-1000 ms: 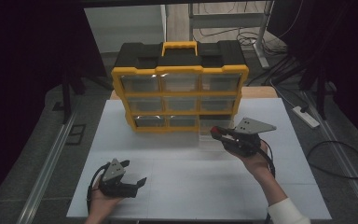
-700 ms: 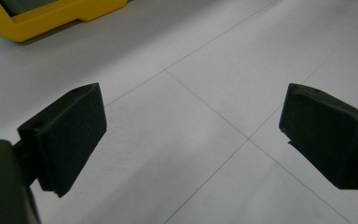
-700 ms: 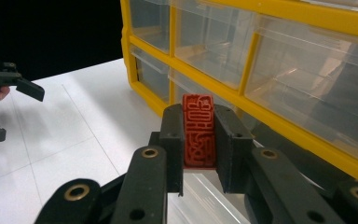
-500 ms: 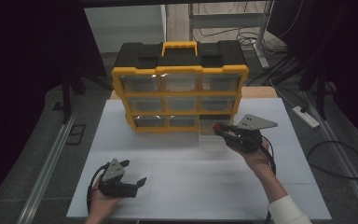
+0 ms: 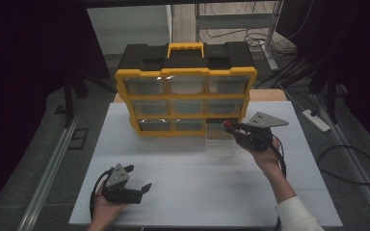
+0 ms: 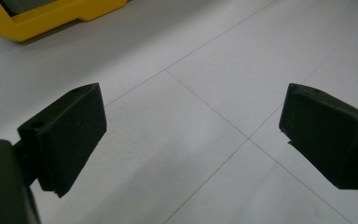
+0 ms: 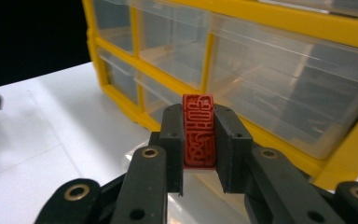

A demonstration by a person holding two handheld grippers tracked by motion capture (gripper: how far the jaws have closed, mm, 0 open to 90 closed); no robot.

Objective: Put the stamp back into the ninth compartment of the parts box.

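I have a small red block with a carved, maze-like face (image 7: 198,130) pinched between the two black jaws of my right gripper (image 7: 198,140), which are closed snugly on its sides. In the high view that gripper (image 5: 231,128) sits right of centre, with the red piece showing at its tip, just in front of the lower right corner of the yellow-framed organiser cabinet with clear plastic drawers and a black top (image 5: 185,77). A clear drawer (image 5: 220,139) stands pulled out of the bottom row there, resting on the white table (image 5: 197,192), and my tip hangs at its near edge.

So the picking-up is done: the block is off the table and firmly in my grip. I judge that what is left is to carry it the last bit over the open drawer, let it drop in, and then push the drawer shut. Whether the drawer already holds anything I cannot tell; its plastic is too pale against the table.

My left gripper (image 5: 131,180) rests low at the lower left of the high view, jaws spread wide with nothing between them; in its own view (image 6: 191,140) there is bare white table beneath and a corner of the yellow frame at the upper left. It has no part yet, though it may serve to close the drawer.
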